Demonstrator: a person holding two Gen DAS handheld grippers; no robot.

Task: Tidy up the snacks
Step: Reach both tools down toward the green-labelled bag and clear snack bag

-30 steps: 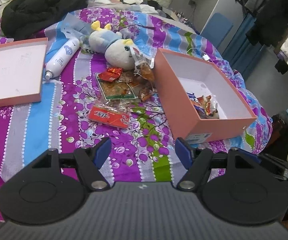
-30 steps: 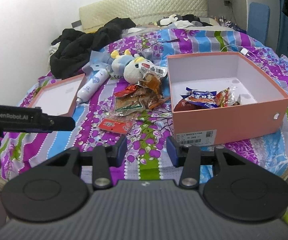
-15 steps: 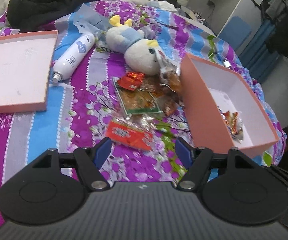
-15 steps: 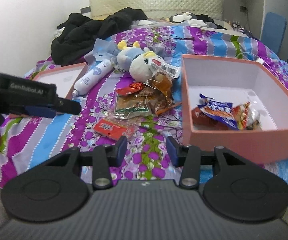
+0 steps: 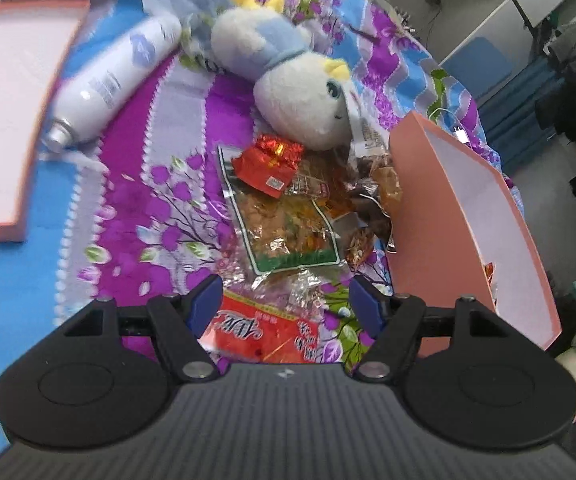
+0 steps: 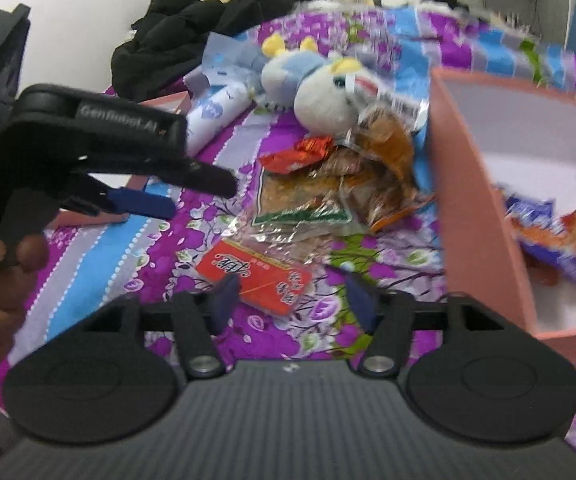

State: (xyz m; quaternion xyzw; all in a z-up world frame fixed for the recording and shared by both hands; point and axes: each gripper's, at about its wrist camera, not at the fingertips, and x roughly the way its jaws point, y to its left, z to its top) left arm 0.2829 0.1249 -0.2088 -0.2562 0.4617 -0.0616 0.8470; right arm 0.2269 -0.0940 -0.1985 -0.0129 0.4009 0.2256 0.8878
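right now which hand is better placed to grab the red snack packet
Left, probably. The left gripper is open, with the red snack packet lying right between its fingers. The right gripper is open too, but the packet lies mostly ahead of it.

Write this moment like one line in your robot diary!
left hand-held gripper: open, over red snack packet | right hand-held gripper: open, empty | pink box: holds some snacks
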